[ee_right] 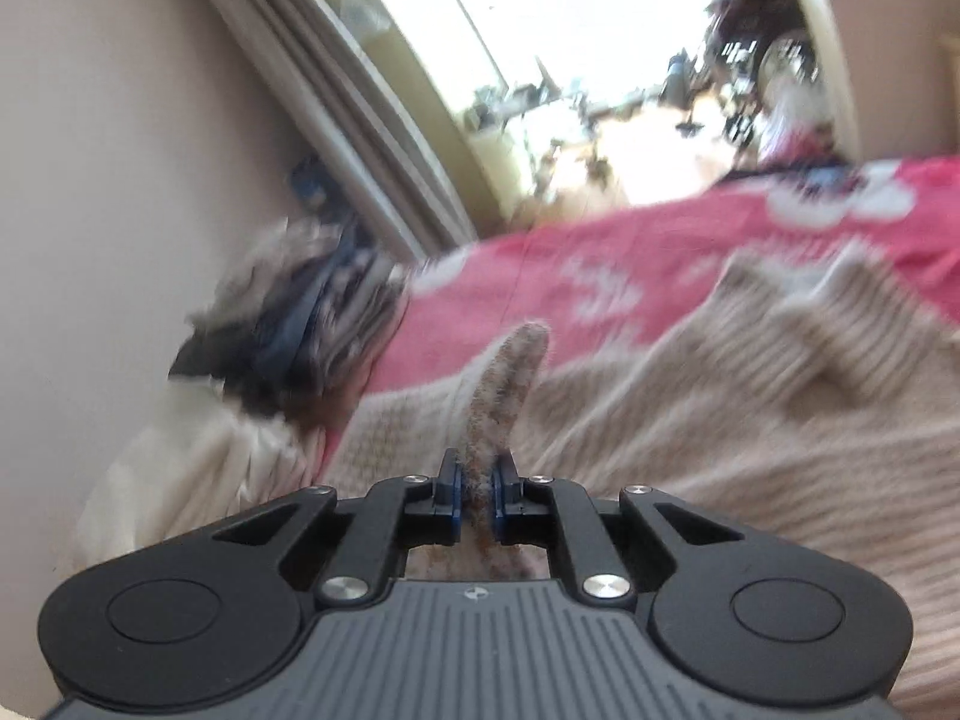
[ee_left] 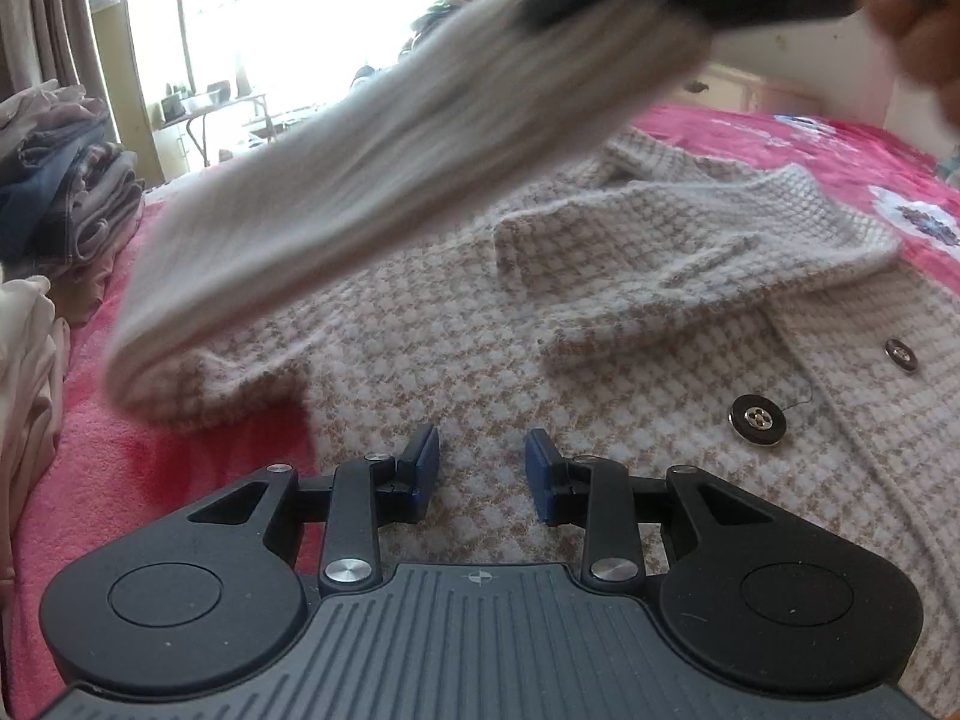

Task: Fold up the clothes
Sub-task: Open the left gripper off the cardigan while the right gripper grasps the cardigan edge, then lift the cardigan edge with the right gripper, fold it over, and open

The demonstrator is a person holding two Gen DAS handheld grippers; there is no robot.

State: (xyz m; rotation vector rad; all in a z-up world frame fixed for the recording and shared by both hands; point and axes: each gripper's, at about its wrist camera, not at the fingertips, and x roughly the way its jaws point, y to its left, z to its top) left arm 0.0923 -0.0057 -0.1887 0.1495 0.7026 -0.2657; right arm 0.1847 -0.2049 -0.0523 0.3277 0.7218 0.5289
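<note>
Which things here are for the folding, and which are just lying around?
For the folding:
checked coat
its sleeve, pinched in the right gripper
left gripper, open over the coat

Just lying around:
pile of clothes
pink blanket
curtain

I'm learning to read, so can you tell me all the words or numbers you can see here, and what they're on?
No words or numbers can be read in either view.
Beige houndstooth woven coat: no label showing.
Its black round buttons: no readable lettering.
Pink floral fleece blanket: flower patterns only.
Grey ribbed body of the left gripper: one small cross-in-circle mark, no letters.
Right gripper, shut on a fold of the coat: the same mark only.
</note>
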